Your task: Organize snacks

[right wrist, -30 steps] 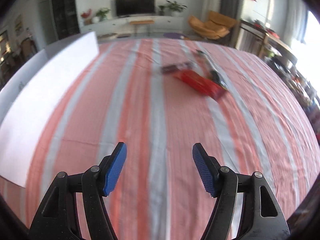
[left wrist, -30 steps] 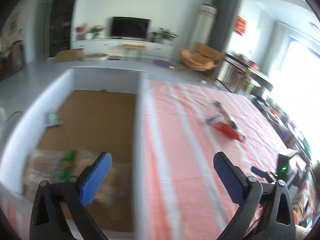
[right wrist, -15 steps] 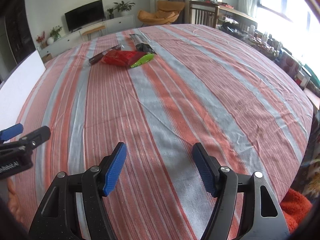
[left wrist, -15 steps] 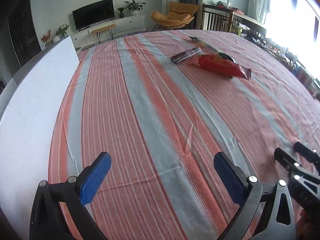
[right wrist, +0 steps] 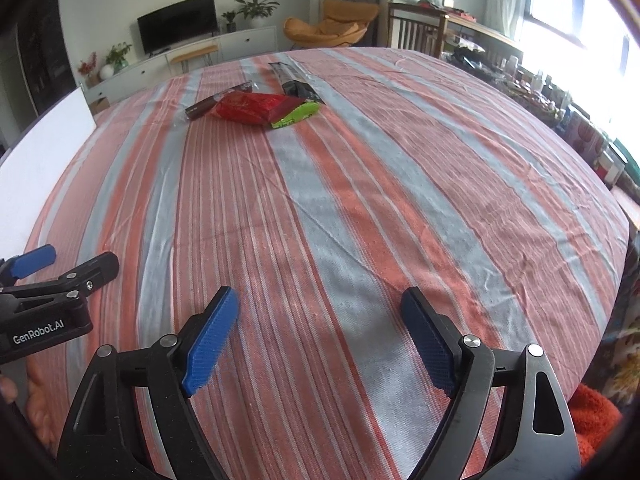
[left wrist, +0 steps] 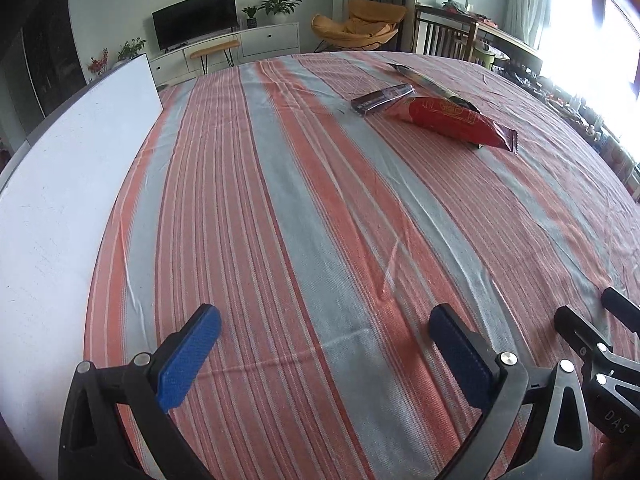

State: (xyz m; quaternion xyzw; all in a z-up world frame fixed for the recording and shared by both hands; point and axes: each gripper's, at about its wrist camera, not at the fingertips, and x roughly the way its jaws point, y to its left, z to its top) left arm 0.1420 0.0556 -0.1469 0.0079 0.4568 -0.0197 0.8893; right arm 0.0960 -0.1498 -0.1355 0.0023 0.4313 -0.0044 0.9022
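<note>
— What blocks my tongs on the way across the surface [left wrist: 320, 240]?
— Nothing near me: bare striped cloth runs to the far edge, where the red packet [left wrist: 448, 120], dark bar [left wrist: 382, 98] and two more wrappers cluster.
— And the left edge?
— The white box wall [left wrist: 60, 200] stands along it.

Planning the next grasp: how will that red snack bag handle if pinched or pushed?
The red snack bag looks puffed and glossy, so probably light and slippery. Its flat crimped end suggests floppy film. It overlaps other packets, so pushing likely drags them.
</note>
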